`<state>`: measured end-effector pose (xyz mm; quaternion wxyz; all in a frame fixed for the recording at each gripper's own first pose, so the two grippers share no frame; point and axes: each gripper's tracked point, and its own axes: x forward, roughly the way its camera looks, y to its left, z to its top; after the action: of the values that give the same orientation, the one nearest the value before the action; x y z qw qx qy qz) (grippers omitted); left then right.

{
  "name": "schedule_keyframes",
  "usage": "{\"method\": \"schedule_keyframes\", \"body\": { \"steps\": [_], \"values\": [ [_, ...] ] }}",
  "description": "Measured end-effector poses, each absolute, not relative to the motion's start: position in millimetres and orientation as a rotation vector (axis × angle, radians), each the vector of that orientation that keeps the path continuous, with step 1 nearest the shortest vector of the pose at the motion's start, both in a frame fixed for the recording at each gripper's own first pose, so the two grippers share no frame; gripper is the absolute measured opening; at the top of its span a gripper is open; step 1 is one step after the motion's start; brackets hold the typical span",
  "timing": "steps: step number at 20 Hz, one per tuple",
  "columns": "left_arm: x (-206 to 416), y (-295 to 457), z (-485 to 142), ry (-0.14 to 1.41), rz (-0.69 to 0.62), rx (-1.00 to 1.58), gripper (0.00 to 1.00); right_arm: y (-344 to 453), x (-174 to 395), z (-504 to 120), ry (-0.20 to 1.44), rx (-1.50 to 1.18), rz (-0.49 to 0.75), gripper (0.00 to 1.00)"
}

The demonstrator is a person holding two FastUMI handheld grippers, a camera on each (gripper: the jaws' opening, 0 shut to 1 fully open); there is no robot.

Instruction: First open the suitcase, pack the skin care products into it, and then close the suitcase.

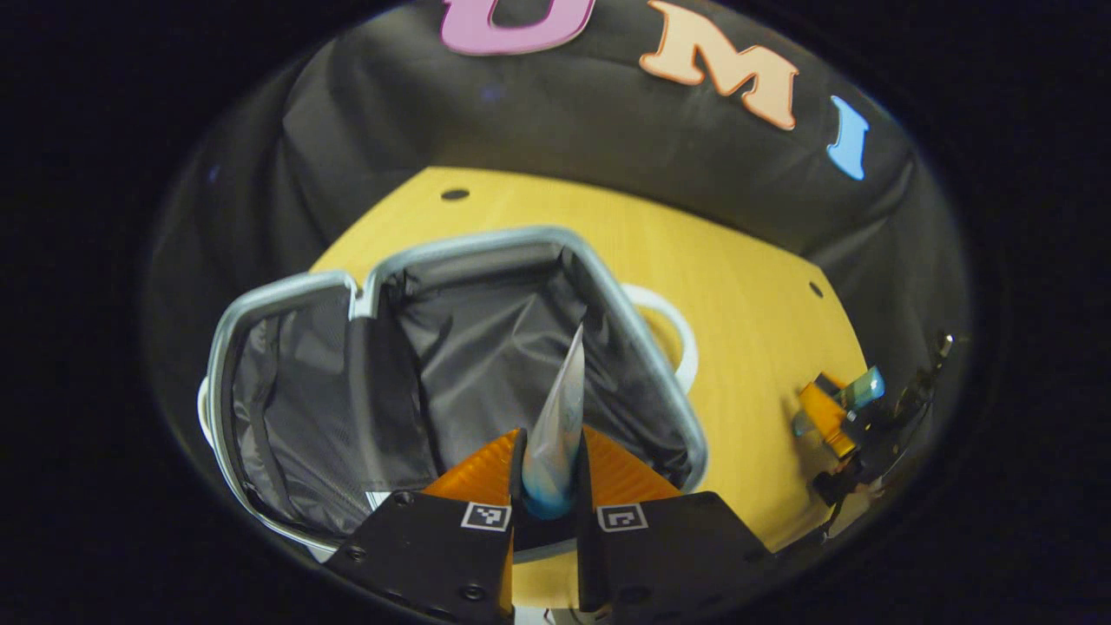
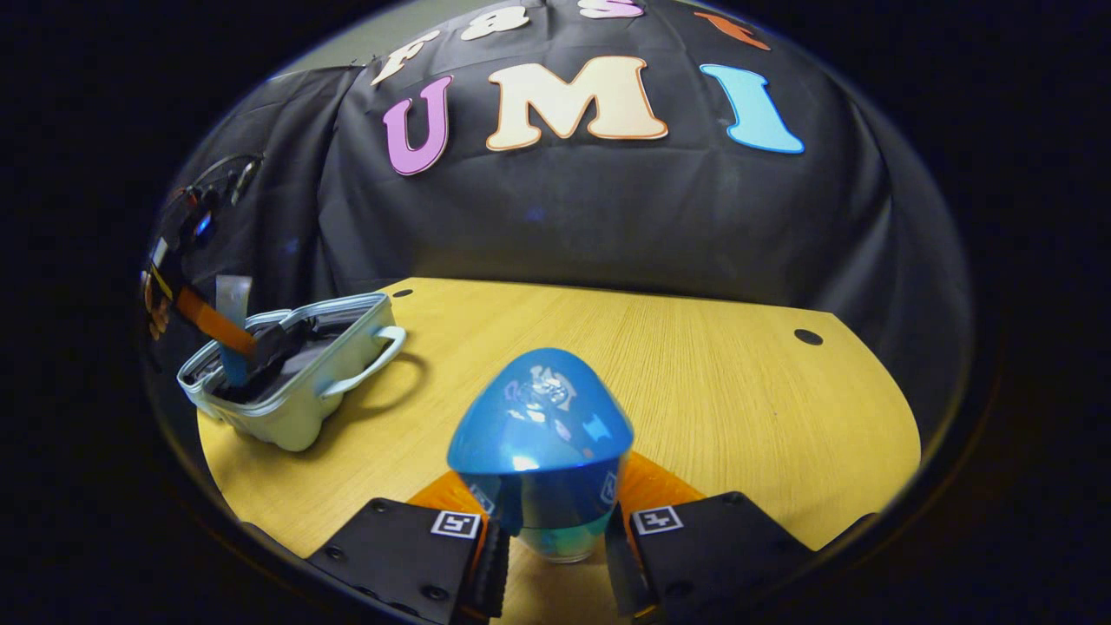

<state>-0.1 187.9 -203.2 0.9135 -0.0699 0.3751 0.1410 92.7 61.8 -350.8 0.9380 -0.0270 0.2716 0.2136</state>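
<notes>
The pale blue suitcase (image 1: 451, 252) lies open on the wooden table, its grey fabric lining showing. My left gripper (image 1: 551, 473) is shut on a silver-and-blue tube (image 1: 560, 417), held over the open case with its crimped end pointing away. In the right gripper view the suitcase (image 2: 304, 395) sits at the far left, and the left gripper (image 2: 239, 347) hangs over it with the tube (image 2: 233, 325). My right gripper (image 2: 547, 529) is shut on a bottle with a glossy blue rounded cap (image 2: 540, 425). In the left gripper view the right gripper (image 1: 846, 417) is far off to the right.
The yellow wooden table (image 2: 712, 382) stretches wide between the suitcase and the right gripper, with small dark holes (image 2: 808, 337) near its back edge. The suitcase's white handle (image 1: 677, 330) sticks out toward the table's middle. Black cloth walls the booth behind.
</notes>
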Motion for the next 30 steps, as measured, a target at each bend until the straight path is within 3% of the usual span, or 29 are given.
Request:
{"method": "schedule_keyframes", "body": {
  "steps": [4, 6, 9, 11, 16, 17, 18, 21, 30],
  "values": [
    [-8, 200, -237, 0.886, 0.289, -0.236, 0.23, 74, 89, -326, 0.544, -0.077, 0.437, 0.49],
    [-7, 209, -237, 0.875, 0.308, -0.255, 0.30, 87, 84, -311, 0.551, -0.073, 0.448, 0.48],
    [-4, 213, -220, 0.811, 0.296, -0.310, 0.75, 119, 74, -286, 0.557, -0.086, 0.492, 0.48],
    [-9, 220, -200, 0.755, 0.306, -0.307, 0.89, 151, 65, -268, 0.552, -0.088, 0.541, 0.48],
    [-45, 249, -138, 0.616, 0.335, -0.373, 0.94, 261, 35, -251, 0.608, -0.021, 0.716, 0.49],
    [-58, 261, -131, 0.595, 0.355, -0.387, 0.90, 282, 30, -253, 0.621, -0.014, 0.748, 0.48],
    [-72, 273, -124, 0.576, 0.382, -0.399, 0.95, 301, 24, -256, 0.634, -0.008, 0.776, 0.48],
    [-114, 310, -118, 0.532, 0.470, -0.446, 0.94, 350, 13, -278, 0.691, -0.012, 0.842, 0.48],
    [-218, 385, -122, 0.394, 0.719, -0.648, 0.94, 386, -15, -359, 0.849, -0.176, 0.869, 0.48]
  ]
}}
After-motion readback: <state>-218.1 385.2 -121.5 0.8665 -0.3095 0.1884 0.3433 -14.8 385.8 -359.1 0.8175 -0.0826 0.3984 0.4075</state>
